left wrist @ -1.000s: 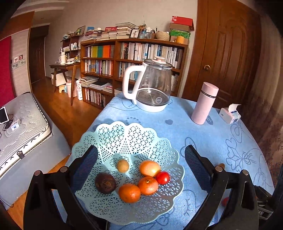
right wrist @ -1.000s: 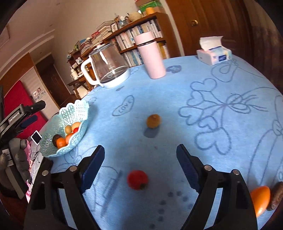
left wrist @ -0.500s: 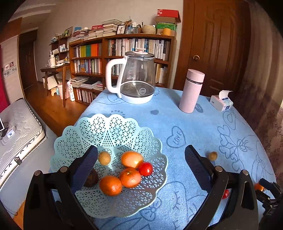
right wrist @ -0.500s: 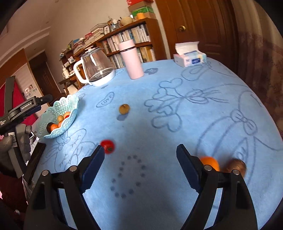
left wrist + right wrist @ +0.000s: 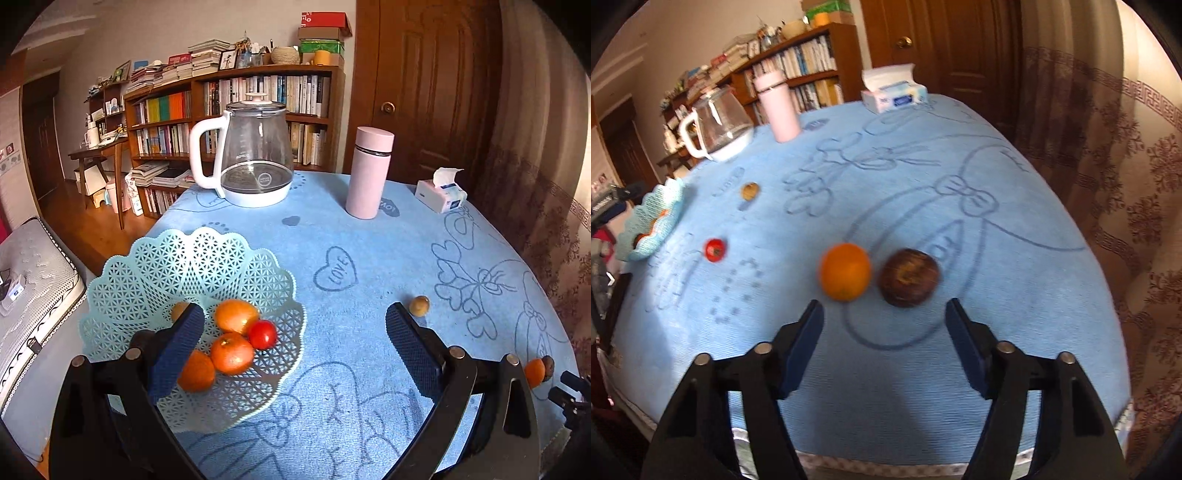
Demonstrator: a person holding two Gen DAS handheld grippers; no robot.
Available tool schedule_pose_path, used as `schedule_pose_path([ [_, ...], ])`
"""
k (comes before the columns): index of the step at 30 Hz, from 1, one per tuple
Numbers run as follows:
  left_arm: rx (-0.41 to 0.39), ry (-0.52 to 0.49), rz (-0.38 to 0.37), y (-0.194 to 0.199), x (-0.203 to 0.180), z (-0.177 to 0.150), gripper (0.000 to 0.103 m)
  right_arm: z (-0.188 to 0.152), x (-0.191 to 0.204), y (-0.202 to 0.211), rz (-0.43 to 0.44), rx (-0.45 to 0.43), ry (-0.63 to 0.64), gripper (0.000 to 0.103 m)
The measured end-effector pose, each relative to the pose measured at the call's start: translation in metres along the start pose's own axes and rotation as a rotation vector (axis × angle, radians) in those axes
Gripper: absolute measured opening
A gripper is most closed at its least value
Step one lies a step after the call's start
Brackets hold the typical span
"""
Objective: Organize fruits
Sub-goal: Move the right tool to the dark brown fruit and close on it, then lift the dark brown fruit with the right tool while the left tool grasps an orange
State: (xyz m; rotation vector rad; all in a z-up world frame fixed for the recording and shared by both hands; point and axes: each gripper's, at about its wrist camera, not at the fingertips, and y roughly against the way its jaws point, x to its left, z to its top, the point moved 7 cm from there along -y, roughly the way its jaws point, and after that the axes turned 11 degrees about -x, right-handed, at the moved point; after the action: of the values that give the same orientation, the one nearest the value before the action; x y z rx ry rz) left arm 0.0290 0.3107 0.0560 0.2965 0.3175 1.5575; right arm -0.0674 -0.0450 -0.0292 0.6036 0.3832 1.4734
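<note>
Orange fruit [image 5: 845, 271] and brown fruit [image 5: 908, 272] just ahead of right hand-held gripper [image 5: 884, 345], jaws apart

Left tongs [image 5: 294, 341] and right tongs [image 5: 884, 332] — both agape, empty

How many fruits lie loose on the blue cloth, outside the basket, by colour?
orange fruit: 1
red fruit: 1
dark brown fruit: 1
small tan fruit: 1
Total: 4
</note>
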Motion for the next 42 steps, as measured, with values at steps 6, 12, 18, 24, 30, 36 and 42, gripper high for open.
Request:
schedule_pose_path([
  [6, 0.012, -0.022, -0.033, 0.005, -0.02, -0.007, 0.1, 0.003, -0.019, -0.02, -0.036, 0.048, -0.003, 0.053],
  [12, 0.031, -0.042, -0.063, 0.004, -0.041, -0.014, 0.1, 0.014, -0.009, -0.034, -0.016, 0.062, 0.055, 0.053],
  [18, 0.057, -0.083, -0.1, 0.0, -0.067, -0.024, 0.1, 0.013, -0.003, -0.042, 0.001, 0.086, 0.092, 0.047],
  [24, 0.069, -0.153, -0.164, 0.001, -0.107, -0.031, 0.1, 0.013, -0.005, -0.04, 0.016, 0.076, 0.07, 0.044],
  [30, 0.082, -0.232, -0.221, 0.003, -0.15, -0.04, 0.1, 0.023, -0.017, -0.03, 0.025, 0.023, 0.011, 0.044],
  [36, 0.124, -0.296, -0.332, 0.001, -0.203, -0.062, 0.1, 0.048, -0.048, -0.026, -0.052, -0.083, -0.035, 0.044],
  [42, 0.158, -0.382, -0.469, 0.005, -0.26, -0.088, 0.1, 0.051, -0.07, -0.033, -0.055, -0.102, -0.145, 0.044],
])
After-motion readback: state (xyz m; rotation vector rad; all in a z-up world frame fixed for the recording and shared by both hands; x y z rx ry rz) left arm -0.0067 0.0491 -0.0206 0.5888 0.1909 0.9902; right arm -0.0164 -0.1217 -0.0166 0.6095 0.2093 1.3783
